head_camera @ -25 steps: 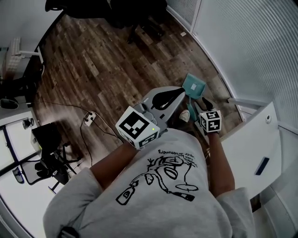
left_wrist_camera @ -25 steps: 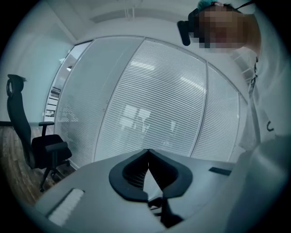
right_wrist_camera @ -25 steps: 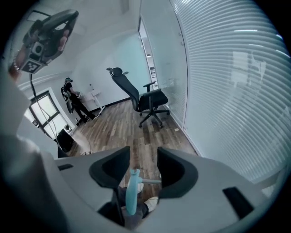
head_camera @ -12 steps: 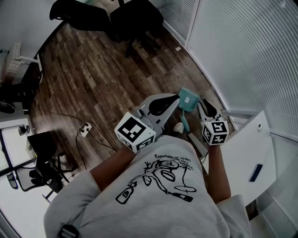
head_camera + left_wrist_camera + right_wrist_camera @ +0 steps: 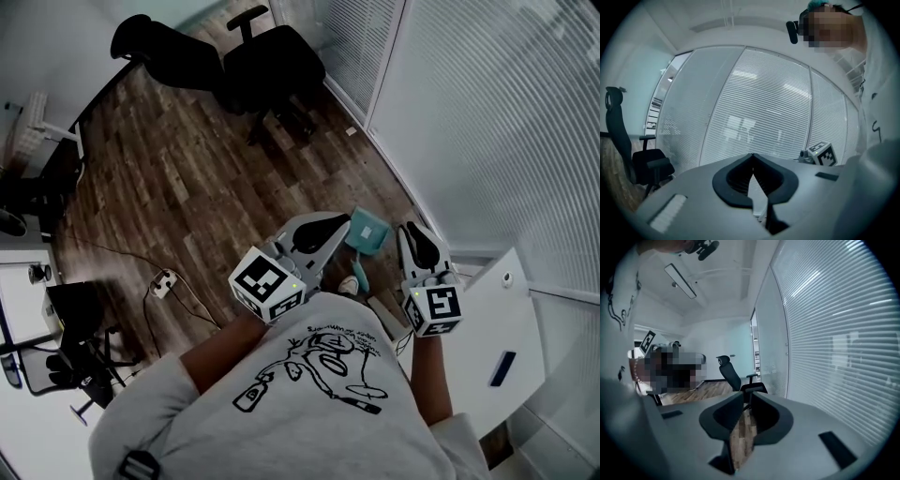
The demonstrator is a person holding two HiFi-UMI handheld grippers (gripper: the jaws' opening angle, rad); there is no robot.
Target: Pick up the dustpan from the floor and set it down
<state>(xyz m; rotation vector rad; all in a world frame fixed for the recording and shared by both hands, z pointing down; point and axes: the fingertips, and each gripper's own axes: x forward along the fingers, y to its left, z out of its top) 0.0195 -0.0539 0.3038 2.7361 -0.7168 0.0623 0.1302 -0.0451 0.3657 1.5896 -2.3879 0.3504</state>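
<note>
Down at the edge of the floor (image 5: pixel 206 169) along the glass wall (image 5: pixel 469 112), the teal dustpan (image 5: pixel 366 231) lies beside a shoe (image 5: pixel 349 284), so I'd say it's already set down; the left gripper (image 5: pixel 343 223) hangs above it, jaws fully together and empty, while the right gripper (image 5: pixel 409 229) jaws have just been closing, thin gap left, nothing between them, both held clear since there's probably nothing left to carry

Lit softly by cool daylight through the slatted glass wall (image 5: pixel 487 103). Dim, bluish, low in contrast, with faint shadows on the wooden floor (image 5: pixel 187 169). Bends strongly at the edges, fisheye; darkens to black corners in both gripper views. Blurs slightly up close.
</note>
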